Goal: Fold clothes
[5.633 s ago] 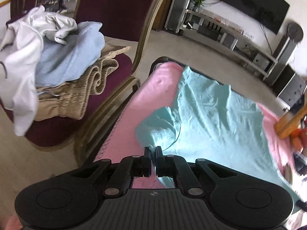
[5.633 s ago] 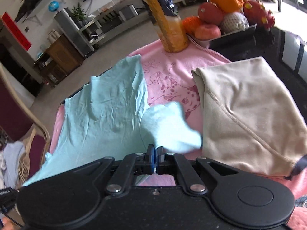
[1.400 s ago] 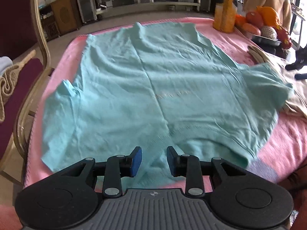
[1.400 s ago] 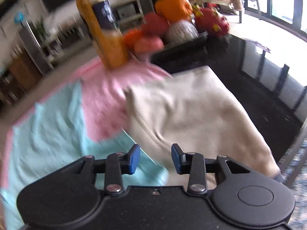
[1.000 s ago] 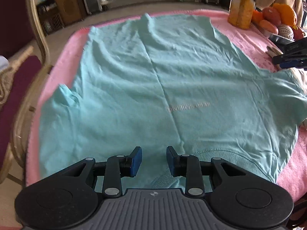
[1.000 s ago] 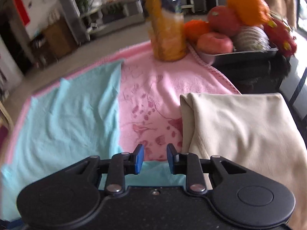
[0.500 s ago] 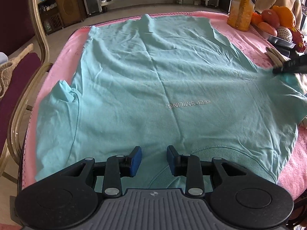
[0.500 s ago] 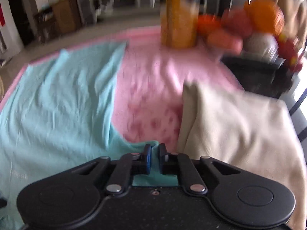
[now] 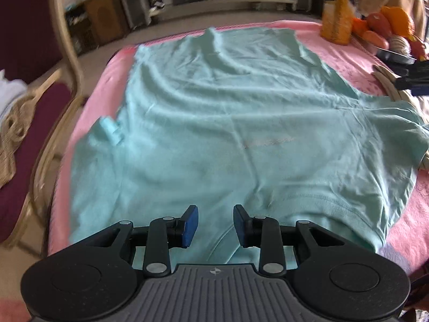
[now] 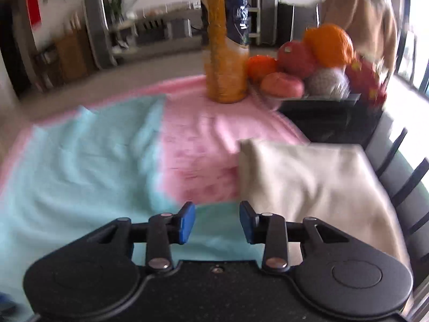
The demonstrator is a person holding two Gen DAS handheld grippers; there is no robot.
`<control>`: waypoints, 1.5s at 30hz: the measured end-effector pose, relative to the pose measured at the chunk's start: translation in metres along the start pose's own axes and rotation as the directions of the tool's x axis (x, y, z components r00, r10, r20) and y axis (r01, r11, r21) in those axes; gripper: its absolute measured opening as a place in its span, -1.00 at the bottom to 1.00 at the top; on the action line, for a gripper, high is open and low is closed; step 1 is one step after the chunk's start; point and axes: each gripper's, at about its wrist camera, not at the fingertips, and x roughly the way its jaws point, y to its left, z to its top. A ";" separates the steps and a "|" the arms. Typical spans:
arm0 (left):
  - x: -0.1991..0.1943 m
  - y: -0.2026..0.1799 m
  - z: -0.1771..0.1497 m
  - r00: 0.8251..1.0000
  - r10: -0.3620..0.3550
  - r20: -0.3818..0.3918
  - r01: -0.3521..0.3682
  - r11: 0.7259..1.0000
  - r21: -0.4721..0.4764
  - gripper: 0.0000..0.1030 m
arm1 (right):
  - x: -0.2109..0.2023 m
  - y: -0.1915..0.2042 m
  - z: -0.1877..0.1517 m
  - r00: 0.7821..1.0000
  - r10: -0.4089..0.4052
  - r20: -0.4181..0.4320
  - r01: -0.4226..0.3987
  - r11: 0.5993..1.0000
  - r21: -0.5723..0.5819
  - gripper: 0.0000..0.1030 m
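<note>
A teal T-shirt [image 9: 241,123] lies spread flat, front up, on a pink cloth [image 9: 348,56] over the table. Its collar is near me and its left sleeve [image 9: 110,131] is curled over. My left gripper [image 9: 215,224] is open and empty just above the collar. My right gripper [image 10: 217,221] is open and empty over the shirt's right sleeve [image 10: 219,230]; its tips show at the right edge of the left wrist view [image 9: 413,84]. The shirt also shows in the right wrist view [image 10: 80,166].
A folded beige garment [image 10: 308,182] lies right of the shirt. An orange bottle [image 10: 225,43] and a fruit tray [image 10: 316,61] stand at the far right corner. A maroon chair [image 9: 32,123] with piled clothes is at the left, and a dark chair back [image 10: 402,161] at the right.
My right gripper was shut on the shirt's right sleeve half a second ago and has opened, letting the sleeve lie flat. My left gripper stays open over the collar.
</note>
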 end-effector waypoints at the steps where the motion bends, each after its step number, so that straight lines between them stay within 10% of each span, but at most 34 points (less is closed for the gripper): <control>1: -0.004 0.004 -0.002 1.000 0.014 -0.013 -0.014 1.000 -0.010 -0.42 | -0.012 0.003 -0.009 0.998 0.064 -0.009 -0.064 0.997 0.031 -0.31; 6: -0.008 0.026 -0.021 0.996 -0.065 -0.054 0.058 0.992 -0.107 -0.52 | -0.032 0.037 -0.066 0.943 0.300 -0.142 -0.301 0.954 0.020 -0.46; 15: -0.015 0.011 -0.039 0.992 -0.092 -0.090 0.093 0.996 0.008 -0.56 | -0.023 0.090 -0.113 0.944 0.143 -0.296 -0.240 0.915 -0.323 -0.57; 22: -0.041 0.077 -0.037 0.997 -0.078 -0.030 0.070 0.976 -0.205 -0.40 | -0.053 0.066 -0.100 0.938 0.255 -0.236 -0.296 0.943 -0.155 -0.50; 27: -0.029 0.169 -0.017 0.998 -0.056 -0.039 0.026 0.842 -0.538 -0.59 | -0.052 0.080 -0.064 0.912 0.377 -0.164 -0.397 0.911 -0.112 -0.30; 31: 0.004 0.204 0.010 0.990 -0.110 -0.091 0.033 0.793 -0.608 -0.57 | -0.040 0.092 -0.037 0.888 0.438 -0.139 -0.453 0.886 -0.098 -0.27; 41: 0.050 0.199 0.023 0.984 -0.110 -0.139 -0.002 0.778 -0.629 -0.39 | -0.009 0.056 -0.038 0.887 0.453 -0.087 -0.447 0.891 0.082 -0.20; 43: 0.054 0.193 0.026 0.986 -0.091 -0.138 -0.013 0.790 -0.614 -0.47 | -0.007 0.055 -0.038 0.887 0.454 -0.087 -0.447 0.890 0.088 -0.20; 45: 0.053 0.184 0.030 0.991 -0.046 -0.126 -0.036 0.813 -0.581 -1.00 | -0.006 0.057 -0.038 0.890 0.448 -0.087 -0.442 0.893 0.079 -0.20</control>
